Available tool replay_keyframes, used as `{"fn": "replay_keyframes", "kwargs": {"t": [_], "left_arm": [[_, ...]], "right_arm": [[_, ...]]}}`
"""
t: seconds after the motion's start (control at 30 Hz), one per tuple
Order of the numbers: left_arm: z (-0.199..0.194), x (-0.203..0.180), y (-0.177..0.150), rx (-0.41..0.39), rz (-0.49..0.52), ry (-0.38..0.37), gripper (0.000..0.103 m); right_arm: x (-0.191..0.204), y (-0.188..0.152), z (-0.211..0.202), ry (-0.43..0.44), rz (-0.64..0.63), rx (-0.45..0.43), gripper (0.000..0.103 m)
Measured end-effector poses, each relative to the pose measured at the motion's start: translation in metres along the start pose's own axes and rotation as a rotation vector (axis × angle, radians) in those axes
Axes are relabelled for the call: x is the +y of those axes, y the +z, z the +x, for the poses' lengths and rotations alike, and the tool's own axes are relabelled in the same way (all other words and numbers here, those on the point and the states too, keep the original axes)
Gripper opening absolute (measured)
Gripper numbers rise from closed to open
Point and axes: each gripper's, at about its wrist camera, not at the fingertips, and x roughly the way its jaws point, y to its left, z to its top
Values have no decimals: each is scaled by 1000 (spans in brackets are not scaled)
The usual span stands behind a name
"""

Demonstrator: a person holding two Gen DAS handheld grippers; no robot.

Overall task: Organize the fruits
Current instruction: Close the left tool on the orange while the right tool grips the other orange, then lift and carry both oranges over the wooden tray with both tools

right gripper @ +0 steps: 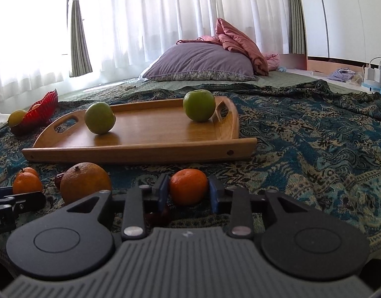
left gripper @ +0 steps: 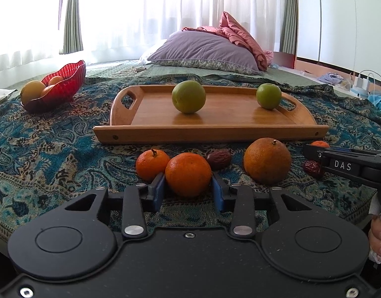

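Both grippers straddle fruit on the patterned bedspread (right gripper: pixel 314 149) before the wooden tray's (left gripper: pixel 208 134) near edge: left gripper (left gripper: pixel 188 188) around an orange (left gripper: pixel 188 177), right gripper (right gripper: pixel 189 193) around a mandarin (right gripper: pixel 188 190). Pads seemingly touch, probably gripping for transfer.

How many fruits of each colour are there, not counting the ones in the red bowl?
Green fruits: 2
Oranges: 4
Dates: 2
Total: 8
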Motion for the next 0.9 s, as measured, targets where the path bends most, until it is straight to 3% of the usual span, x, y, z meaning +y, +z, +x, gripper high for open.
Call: {"fn": "replay_keyframes", "kwargs": {"t": [0.43, 0.9], "left_arm": [[-6, 6, 29, -23, -68, 2, 37], [4, -3, 54, -40, -41, -30, 37]], "right_arm": [[2, 17, -9, -5, -18, -60, 37], [0, 40, -2, -15, -21, -94, 37]]}}
